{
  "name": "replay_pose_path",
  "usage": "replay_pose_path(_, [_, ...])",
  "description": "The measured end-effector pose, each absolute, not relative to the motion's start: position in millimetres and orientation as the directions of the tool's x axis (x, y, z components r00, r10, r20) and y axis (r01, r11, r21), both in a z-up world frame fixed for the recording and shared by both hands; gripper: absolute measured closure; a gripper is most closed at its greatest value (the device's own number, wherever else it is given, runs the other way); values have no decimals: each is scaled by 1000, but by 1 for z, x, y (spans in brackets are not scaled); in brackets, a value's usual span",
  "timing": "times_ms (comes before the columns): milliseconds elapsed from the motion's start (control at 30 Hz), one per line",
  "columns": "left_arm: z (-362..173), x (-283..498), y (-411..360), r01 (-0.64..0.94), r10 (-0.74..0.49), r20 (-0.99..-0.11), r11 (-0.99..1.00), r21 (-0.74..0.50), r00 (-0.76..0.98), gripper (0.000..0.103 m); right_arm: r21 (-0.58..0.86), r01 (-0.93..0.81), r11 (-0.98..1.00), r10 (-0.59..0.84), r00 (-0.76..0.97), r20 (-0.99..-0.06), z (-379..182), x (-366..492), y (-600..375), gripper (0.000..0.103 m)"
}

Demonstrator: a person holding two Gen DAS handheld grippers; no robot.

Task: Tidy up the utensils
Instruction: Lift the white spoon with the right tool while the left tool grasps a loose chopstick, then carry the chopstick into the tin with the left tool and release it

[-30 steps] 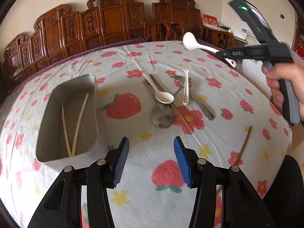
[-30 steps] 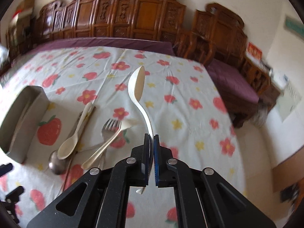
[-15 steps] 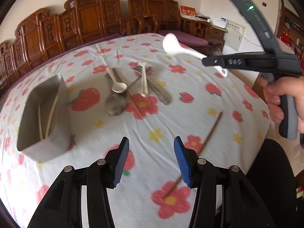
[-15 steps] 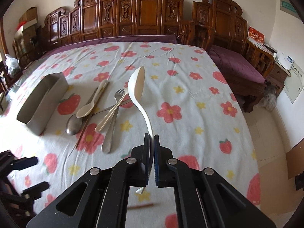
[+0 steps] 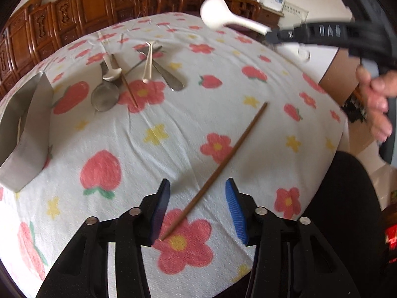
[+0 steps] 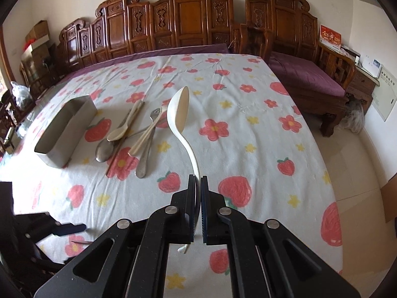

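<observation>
My right gripper [image 6: 197,186] is shut on the handle of a white ladle-shaped spoon [image 6: 179,113] and holds it in the air above the table; it also shows in the left wrist view [image 5: 215,15]. My left gripper [image 5: 197,198] is open, its fingers straddling the near end of a brown chopstick [image 5: 223,159] that lies on the flowered cloth. A metal bin [image 6: 65,129] stands at the left; it also shows in the left wrist view [image 5: 24,124]. A pile of spoons, a fork and a chopstick [image 6: 134,131] lies beside the bin.
Flowered tablecloth [image 6: 248,149] covers the table. Carved wooden chairs [image 6: 188,22] line the far side. The table's right edge drops to a tiled floor [image 6: 367,164]. The person's dark-clothed leg [image 5: 347,211] is at the near right.
My left gripper has moved right and down to the brown chopstick, which now lies between its fingers. My right gripper has carried the white spoon farther back and higher.
</observation>
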State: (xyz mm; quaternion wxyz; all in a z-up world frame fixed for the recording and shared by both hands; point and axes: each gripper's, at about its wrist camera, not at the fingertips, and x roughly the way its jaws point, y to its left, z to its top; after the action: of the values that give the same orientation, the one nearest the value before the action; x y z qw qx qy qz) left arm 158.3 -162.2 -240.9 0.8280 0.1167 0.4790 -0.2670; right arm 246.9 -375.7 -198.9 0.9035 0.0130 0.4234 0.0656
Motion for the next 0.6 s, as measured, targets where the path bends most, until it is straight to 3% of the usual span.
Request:
replay_pose_path(100, [-243,155,-171,560,-278,-859,828,13,430,70,82,-124,989,143,633,-761,-198,247,-373,98])
replay_pose_path(167, [-242,155,-173,570,-280,-862,822,12,423,90,85,-131,988,149,633,-759,-197,247,-372,98])
replay_pose_path(333, [-241,157,-172,554,-242,-873,832,38,423,98,97,-140,985,163,620,-767,-202,248,-371,98])
replay_pose_path(600, [-226,161,-151,491,-283,-852,871,-36,440,99,104,-159,982,181,609,-772,-207,249,-365,98])
